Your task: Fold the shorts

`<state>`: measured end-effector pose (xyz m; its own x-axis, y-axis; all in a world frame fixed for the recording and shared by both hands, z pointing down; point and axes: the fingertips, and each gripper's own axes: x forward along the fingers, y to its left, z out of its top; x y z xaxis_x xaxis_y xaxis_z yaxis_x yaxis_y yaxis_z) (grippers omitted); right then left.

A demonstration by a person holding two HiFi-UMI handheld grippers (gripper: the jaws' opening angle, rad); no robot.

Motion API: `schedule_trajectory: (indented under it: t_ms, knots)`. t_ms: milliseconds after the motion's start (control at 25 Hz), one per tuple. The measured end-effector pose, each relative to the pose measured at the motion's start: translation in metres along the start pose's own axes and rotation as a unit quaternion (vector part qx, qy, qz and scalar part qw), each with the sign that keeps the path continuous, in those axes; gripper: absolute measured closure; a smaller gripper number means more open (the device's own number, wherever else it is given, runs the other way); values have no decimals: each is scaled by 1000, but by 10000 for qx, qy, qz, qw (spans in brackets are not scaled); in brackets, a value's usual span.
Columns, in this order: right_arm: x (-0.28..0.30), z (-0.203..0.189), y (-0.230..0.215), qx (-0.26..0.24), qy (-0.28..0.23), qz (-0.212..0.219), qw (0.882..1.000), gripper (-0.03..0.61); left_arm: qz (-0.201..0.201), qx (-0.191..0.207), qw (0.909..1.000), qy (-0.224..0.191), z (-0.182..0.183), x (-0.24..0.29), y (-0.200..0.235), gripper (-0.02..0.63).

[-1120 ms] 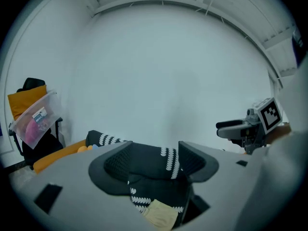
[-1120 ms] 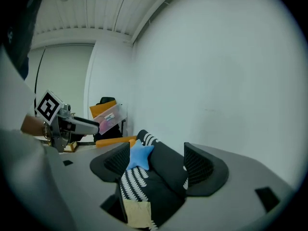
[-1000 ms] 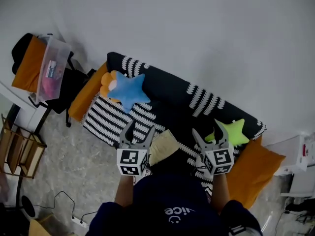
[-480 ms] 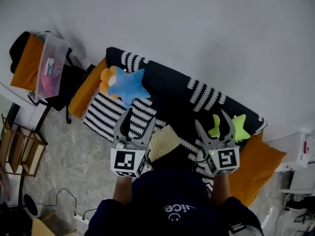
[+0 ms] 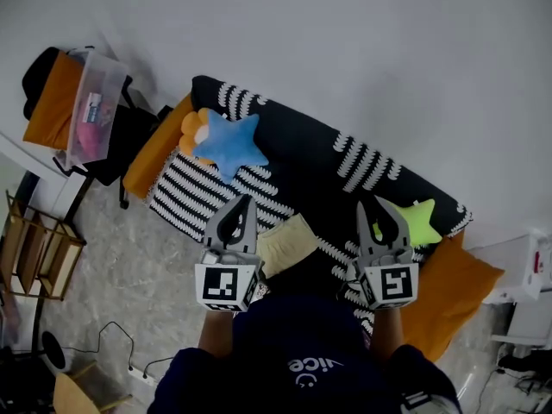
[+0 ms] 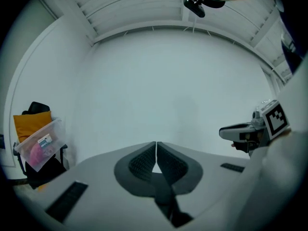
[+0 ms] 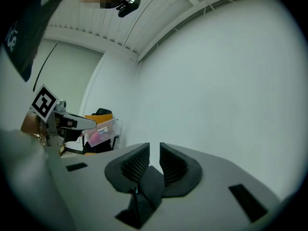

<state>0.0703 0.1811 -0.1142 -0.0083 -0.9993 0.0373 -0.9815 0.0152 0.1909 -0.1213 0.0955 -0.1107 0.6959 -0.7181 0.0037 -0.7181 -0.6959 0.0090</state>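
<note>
I read the left gripper (image 6: 156, 144) as closed. Its ribbed pads meet at the tips with nothing between them, and they have just been closing. The right gripper (image 7: 154, 146) has just been closing too. A narrow slit is left between its pads, and I see nothing in it.

Both gripper cameras look level at a bare white wall (image 6: 178, 85), so the shorts show only in the head view. There the shorts (image 5: 287, 241) are a pale yellow bundle on the striped sofa cover (image 5: 194, 192). They lie between the two grippers and behind the jaw tips, nearer the left gripper's body than the right's, and neither gripper touches them. The person's dark top (image 5: 302, 352) cuts off their near edge, and I cannot make out how they are folded.

Beyond the left jaws lies a blue star cushion (image 5: 228, 143). An orange cushion (image 5: 189, 129) is tucked behind it and mostly covered. Just to the right of the right jaws is a green star cushion (image 5: 421, 221), partly hidden by that gripper. Far off to the left of the left jaws, a clear plastic box (image 5: 92, 106) sits on a dark chair. I can't tell what the pink contents are.
</note>
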Motion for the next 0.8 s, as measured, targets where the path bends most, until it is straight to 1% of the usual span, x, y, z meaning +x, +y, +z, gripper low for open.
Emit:
schedule_trajectory:
  t_ms: [40,80,120,320,400,480,560,680,760,800]
  knots:
    - [-2,-1,-1,-15,8,-8,10000,525,-5,-32,10000,-43,0,-2,-1,611]
    - [-4,-2,-2,-32,14,-4,10000,555,-47,-72,9999,-83,0,-4,-2,611]
    - [-7,-2,-2,-45,10,9,10000,568,-88,-101,9999,-107,1,-6,-5,611]
    - [-19,3,-2,77,-178,95,9998,569,-83,-11,9998,-193,4,-11,-16,612]
    - [-23,7,-3,83,-285,65,9995,569,-56,64,9998,-204,1,-12,-19,612]
    - [-26,7,-5,20,-305,16,9995,569,-28,182,9997,-147,0,-12,-22,612]
    - [-28,11,-7,-86,-435,24,9990,569,-43,215,9997,-122,-1,-14,-26,612]
    - [-31,12,-7,-179,-386,27,9991,571,-31,183,9997,-146,0,-16,-29,612]
    - [-31,12,-8,-124,-321,-14,9994,571,-26,204,9997,-156,2,-15,-31,612]
    - [-31,14,-8,-97,-382,-35,9992,571,-26,206,9997,-163,2,-15,-32,612]
